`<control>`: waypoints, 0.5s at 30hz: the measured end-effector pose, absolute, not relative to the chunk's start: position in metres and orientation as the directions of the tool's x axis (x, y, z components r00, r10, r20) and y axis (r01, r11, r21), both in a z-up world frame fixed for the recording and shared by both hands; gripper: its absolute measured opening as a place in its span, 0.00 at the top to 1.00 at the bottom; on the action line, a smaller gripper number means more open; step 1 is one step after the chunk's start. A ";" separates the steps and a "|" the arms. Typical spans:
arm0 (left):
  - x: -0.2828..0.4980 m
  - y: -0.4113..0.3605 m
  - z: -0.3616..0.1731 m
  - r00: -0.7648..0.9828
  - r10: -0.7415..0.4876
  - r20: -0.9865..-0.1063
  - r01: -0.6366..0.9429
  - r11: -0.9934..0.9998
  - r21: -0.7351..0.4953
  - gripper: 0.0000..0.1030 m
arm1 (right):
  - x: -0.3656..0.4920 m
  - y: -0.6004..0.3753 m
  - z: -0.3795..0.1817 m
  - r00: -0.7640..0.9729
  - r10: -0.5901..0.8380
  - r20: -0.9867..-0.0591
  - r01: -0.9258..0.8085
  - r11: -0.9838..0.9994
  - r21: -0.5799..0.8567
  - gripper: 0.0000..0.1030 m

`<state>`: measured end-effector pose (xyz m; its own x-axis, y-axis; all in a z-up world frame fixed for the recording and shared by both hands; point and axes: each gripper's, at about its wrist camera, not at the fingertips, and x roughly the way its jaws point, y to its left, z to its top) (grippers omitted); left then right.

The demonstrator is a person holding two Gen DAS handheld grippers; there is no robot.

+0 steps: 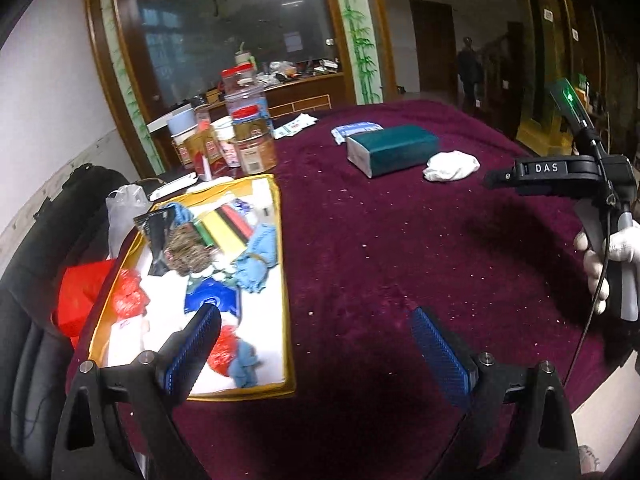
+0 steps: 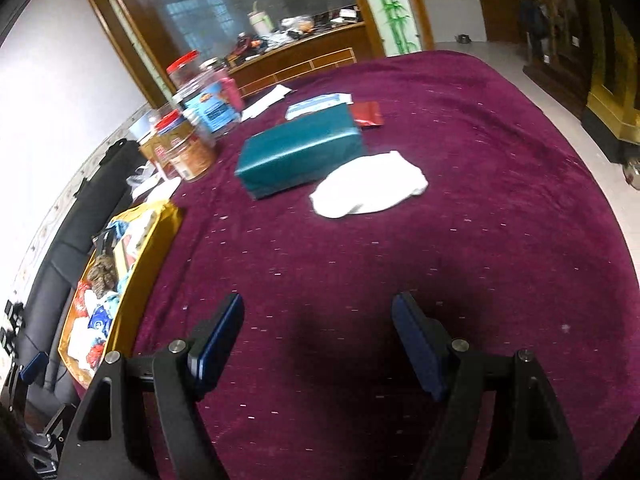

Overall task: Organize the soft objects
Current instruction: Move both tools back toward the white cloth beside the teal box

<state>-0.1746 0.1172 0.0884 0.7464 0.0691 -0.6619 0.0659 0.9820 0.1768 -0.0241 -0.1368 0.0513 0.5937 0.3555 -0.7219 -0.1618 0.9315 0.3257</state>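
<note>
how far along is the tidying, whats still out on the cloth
Done: the gold tray already holds a pile of soft bits, blue cloths and red bags among them. In hand: nothing; the left gripper and right gripper are both open and empty. Left: the white sock lies loose on the tablecloth beside the green pack, apparently next.

— How is the table (image 2: 480, 240) laid out?
— A tray (image 1: 286, 280) is set along its left edge, with small soft items heaped in it. Jars (image 1: 248, 136) are grouped behind the tray.
— And the middle?
— A wrapped box (image 2: 300, 152) is placed there; a folded cloth (image 2: 370, 184) lies just beside it, to the right and nearer. Flat packets (image 2: 320, 104) are found behind the box.
</note>
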 end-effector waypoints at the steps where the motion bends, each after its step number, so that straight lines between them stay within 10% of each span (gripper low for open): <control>1: -0.172 0.114 0.087 0.744 0.067 -0.665 0.072 0.981 0.180 0.05 | -0.023 -0.142 0.050 0.595 0.353 -0.722 -0.154 0.932 0.329 0.27; 15: -0.101 0.060 0.045 0.557 -0.222 -0.800 0.253 0.963 -0.091 0.05 | 0.007 -0.206 0.035 0.621 0.288 -0.729 -0.001 0.930 0.367 0.26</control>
